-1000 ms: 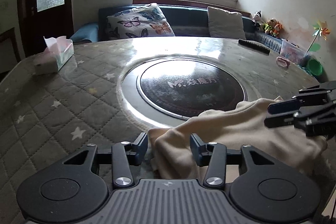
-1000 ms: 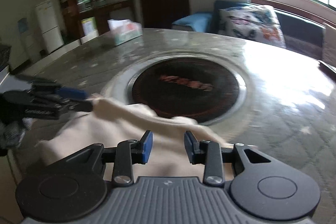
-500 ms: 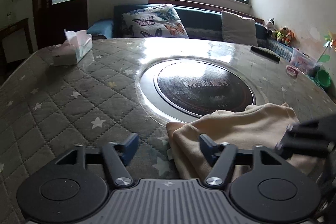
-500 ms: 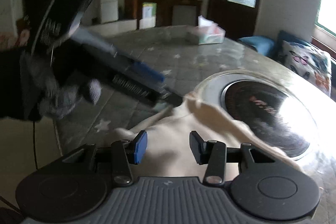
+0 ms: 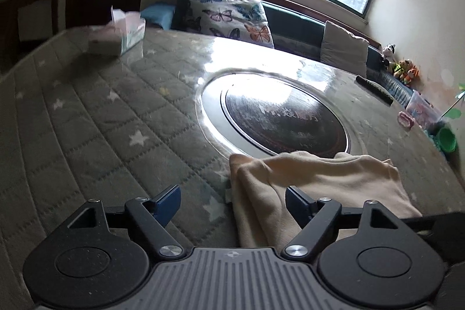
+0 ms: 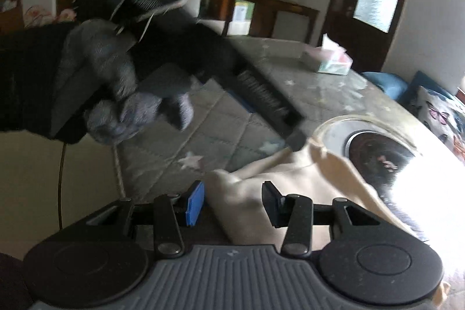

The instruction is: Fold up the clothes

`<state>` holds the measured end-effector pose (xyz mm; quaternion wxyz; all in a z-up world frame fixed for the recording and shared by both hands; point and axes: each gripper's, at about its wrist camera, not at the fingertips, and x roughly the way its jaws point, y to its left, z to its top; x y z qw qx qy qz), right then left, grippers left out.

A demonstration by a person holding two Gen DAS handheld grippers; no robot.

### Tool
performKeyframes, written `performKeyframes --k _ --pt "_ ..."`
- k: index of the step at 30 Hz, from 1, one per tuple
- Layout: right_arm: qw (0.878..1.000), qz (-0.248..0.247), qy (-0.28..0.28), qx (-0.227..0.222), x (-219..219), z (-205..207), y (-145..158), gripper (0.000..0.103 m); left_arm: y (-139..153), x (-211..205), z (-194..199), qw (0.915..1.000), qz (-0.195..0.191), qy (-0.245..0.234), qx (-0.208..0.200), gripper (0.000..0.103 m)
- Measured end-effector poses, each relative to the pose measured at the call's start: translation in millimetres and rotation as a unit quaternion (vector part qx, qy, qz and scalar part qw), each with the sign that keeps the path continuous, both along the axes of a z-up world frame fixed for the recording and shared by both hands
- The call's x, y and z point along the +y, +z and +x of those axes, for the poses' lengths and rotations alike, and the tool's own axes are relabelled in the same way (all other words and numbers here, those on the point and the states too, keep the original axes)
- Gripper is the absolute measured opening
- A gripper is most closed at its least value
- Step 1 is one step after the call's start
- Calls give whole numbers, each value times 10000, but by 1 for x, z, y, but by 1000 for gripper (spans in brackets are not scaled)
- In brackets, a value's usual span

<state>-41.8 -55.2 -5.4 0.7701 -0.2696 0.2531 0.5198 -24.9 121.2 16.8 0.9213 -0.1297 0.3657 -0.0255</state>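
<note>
A cream garment point(image 5: 325, 179) lies bunched on the quilted grey table cover point(image 5: 101, 121), beside the round dark hotplate point(image 5: 284, 118). My left gripper point(image 5: 232, 204) is open wide, and the garment's left edge runs between its fingers. In the right wrist view the garment point(image 6: 293, 182) lies under my open right gripper point(image 6: 232, 204), with a fold between the blue pads. A gloved hand point(image 6: 116, 83) holds the left gripper above the table, and its fingertip point(image 6: 296, 140) touches the cloth's far edge.
A tissue box point(image 5: 119, 34) stands at the table's far left. On the far right lie a dark remote point(image 5: 375, 86) and a pink item point(image 5: 405, 119). A sofa with a butterfly pillow point(image 5: 232, 16) is behind. The table's near edge point(image 6: 116, 164) drops off at left.
My left gripper has opened wider and tilted, with the garment's edge now between its fingers. My right gripper has swung left over the garment's near part, towards the left gripper.
</note>
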Motion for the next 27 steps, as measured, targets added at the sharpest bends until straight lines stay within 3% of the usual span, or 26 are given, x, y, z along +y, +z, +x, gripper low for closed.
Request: performKeyframes --k 3,5,7,11,14,18,21,27 --pt "9999 -110 -61 -77 4 -1 -7 28 -3 2 1 9993 -325 95 140 81" --pt "9999 -34 -156 -24 2 1 -4 10 -5 3 3 9981 -548 164 235 81" --pt "9994 159 -270 150 -4 5 3 7 -7 4 4 9962 -771 232 329 80" --pt "9966 536 -481 396 -17 13 18 6 -11 7 6 9906 -1215 368 518 79" --pt "9943 734 -571 522 -28 16 26 6 -14 5 10 9855 -1521 412 635 70" --pt "9930 847 -592 566 -38 14 29 6 -21 3 16 9781 -1886 409 784 25" --pt "9921 869 -644 633 -43 15 28 6 -24 2 18 9759 -1972 408 838 18" --pt "9846 996 -1208 781 -80 30 30 11 -23 -1 20 9786 -1835 395 840 18"
